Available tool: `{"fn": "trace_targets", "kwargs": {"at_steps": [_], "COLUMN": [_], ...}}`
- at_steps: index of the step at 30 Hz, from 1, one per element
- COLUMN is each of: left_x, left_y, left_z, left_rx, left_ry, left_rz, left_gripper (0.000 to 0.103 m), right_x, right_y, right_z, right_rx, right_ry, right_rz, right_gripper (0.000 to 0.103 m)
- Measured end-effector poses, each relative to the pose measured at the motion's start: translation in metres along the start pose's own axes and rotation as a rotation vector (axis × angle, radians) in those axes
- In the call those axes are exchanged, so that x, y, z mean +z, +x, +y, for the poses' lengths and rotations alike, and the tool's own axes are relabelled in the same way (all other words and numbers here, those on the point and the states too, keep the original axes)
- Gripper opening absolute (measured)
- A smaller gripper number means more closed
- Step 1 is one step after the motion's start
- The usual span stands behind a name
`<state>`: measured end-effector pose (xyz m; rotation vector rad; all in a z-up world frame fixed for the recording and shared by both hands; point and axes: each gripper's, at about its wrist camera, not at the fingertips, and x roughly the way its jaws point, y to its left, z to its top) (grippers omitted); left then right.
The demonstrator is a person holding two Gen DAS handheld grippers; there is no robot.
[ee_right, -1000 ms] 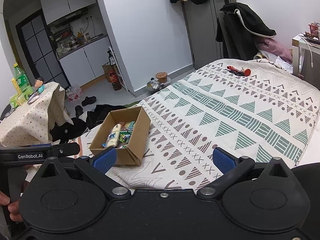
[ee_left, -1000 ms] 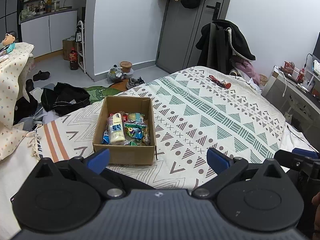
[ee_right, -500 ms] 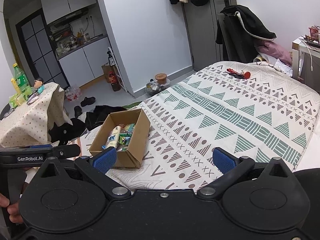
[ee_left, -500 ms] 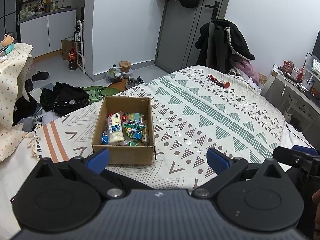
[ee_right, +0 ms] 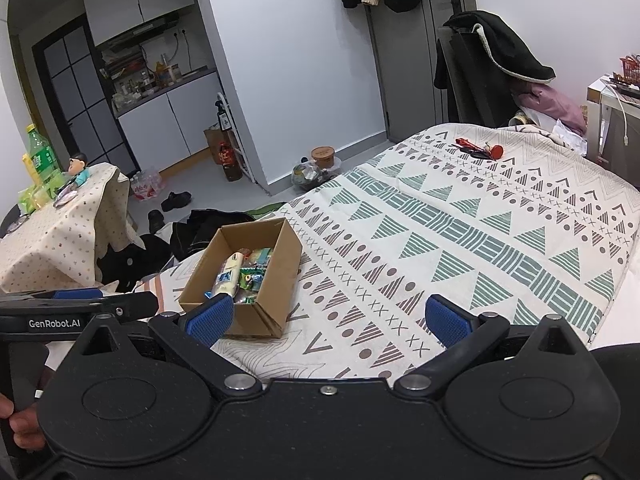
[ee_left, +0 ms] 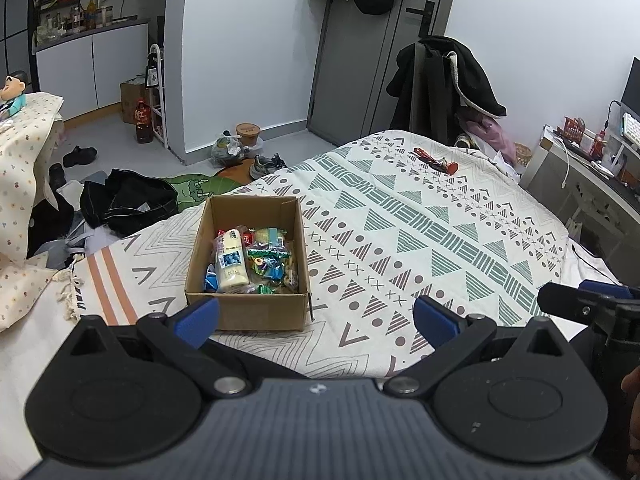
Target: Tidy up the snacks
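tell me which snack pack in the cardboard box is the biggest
The pale yellow pack with the blue picture, lying lengthwise along the left side of the brown cardboard box; the other wrappers are small, colourful ones.

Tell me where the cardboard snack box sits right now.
The cardboard box sits on the patterned bedspread near its left corner, ahead of the left claw, left of centre in both views.
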<state>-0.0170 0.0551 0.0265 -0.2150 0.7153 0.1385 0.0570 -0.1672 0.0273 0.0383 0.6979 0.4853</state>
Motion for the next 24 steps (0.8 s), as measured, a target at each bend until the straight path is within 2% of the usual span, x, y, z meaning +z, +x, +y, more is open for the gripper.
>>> {"fn": "trace_targets", "kwargs": {"at_steps": [24], "left_x": [-0.0003], "left_y": [-0.0009], "left_z": [0.0009], "left_rx": [0.010], "left_ry": [0.005], "left_rz": [-0.001], "left_gripper": [0.103], "right_x": [-0.0075], "right_y": [0.0023], "right_z": [-0.0035], "right_rx": [0.001], "right_ry": [0.021], "right_rz": [0.010], "right_gripper": [0.103]}}
